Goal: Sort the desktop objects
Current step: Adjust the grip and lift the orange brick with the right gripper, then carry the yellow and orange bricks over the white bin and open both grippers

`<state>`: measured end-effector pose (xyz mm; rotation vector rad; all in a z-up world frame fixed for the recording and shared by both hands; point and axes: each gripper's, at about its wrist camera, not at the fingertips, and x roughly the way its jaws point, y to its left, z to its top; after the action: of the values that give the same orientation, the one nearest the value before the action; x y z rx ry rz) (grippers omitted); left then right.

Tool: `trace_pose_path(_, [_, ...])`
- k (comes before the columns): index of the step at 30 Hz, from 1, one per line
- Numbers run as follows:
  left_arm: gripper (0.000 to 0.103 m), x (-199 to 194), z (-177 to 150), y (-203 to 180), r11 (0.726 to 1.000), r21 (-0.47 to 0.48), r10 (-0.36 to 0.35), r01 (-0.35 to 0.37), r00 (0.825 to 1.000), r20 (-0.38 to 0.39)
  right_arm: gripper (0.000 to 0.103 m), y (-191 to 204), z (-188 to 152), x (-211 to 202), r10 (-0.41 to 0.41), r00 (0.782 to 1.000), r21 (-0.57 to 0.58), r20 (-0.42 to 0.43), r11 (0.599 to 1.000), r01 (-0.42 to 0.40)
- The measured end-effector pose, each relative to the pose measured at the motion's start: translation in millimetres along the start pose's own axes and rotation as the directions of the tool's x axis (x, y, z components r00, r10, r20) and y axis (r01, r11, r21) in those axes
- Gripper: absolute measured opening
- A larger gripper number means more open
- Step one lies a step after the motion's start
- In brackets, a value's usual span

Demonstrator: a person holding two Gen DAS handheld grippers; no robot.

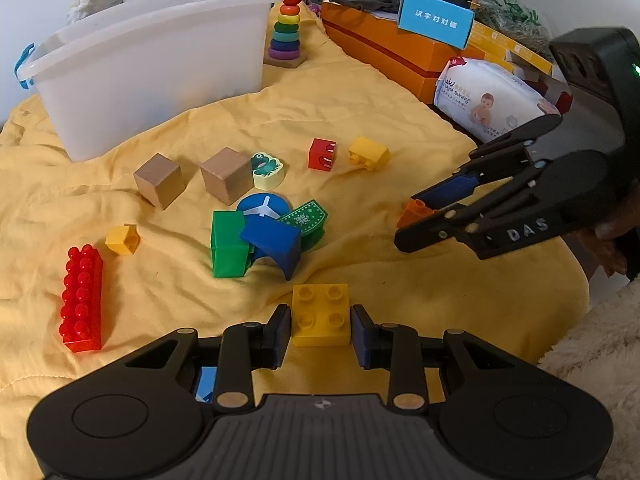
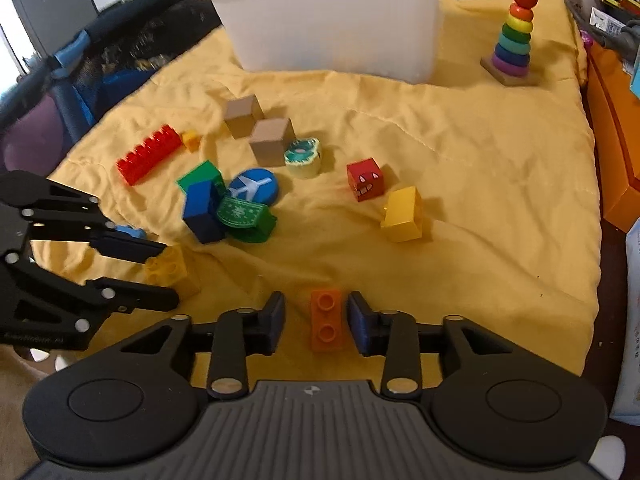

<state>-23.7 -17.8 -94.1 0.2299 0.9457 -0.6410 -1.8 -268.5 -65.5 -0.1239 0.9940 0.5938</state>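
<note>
My left gripper (image 1: 320, 330) is open around a yellow four-stud brick (image 1: 319, 314) on the yellow cloth; its pads stand just beside the brick's sides. My right gripper (image 2: 316, 320) is open around a small orange two-stud brick (image 2: 327, 320), with gaps on both sides. In the left wrist view the right gripper (image 1: 408, 216) sits at the right with the orange brick (image 1: 414, 212) between its fingers. In the right wrist view the left gripper (image 2: 166, 272) is at the left by the yellow brick (image 2: 166, 264). A white plastic bin (image 1: 148, 60) stands at the back.
Loose toys lie mid-cloth: a long red brick (image 1: 82, 298), two wooden cubes (image 1: 160, 180), green (image 1: 228, 248) and blue blocks (image 1: 276, 246), a red face cube (image 1: 322, 154), a yellow block (image 1: 368, 153). A ring stacker (image 1: 285, 32), orange boxes (image 1: 384, 48) and wipes (image 1: 488, 100) stand behind.
</note>
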Motion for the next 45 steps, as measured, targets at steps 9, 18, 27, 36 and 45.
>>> trace_pose_path(9, [0.034, 7, -2, 2, 1.0, 0.012, -0.017, 0.017, 1.0, -0.012, 0.026, 6, -10, 2, -0.051, 0.999, -0.054, 0.002, 0.997, 0.051])
trace_pose_path(18, [0.034, -36, 37, 10, 0.999, 0.04, -0.019, 0.014, 0.991, 0.13, 0.017, 19, 10, -17, -0.082, 0.994, -0.104, 0.068, 0.991, 0.089])
trace_pose_path(27, [0.034, -85, 150, 63, 0.984, -0.024, 0.173, -0.179, 0.9, 0.399, 0.017, 15, 126, -47, -0.069, 0.933, -0.079, 0.353, 0.992, 0.103])
trace_pose_path(36, [0.034, -47, 233, 135, 0.952, -0.187, 0.298, -0.241, 0.866, 0.402, 0.018, -1, 245, -23, -0.132, 0.883, 0.067, 0.451, 0.991, 0.114])
trace_pose_path(45, [0.047, 4, 220, 150, 0.941, -0.194, 0.323, -0.278, 0.908, 0.269, 0.027, -14, 251, 35, -0.164, 0.939, 0.119, 0.303, 0.984, 0.133])
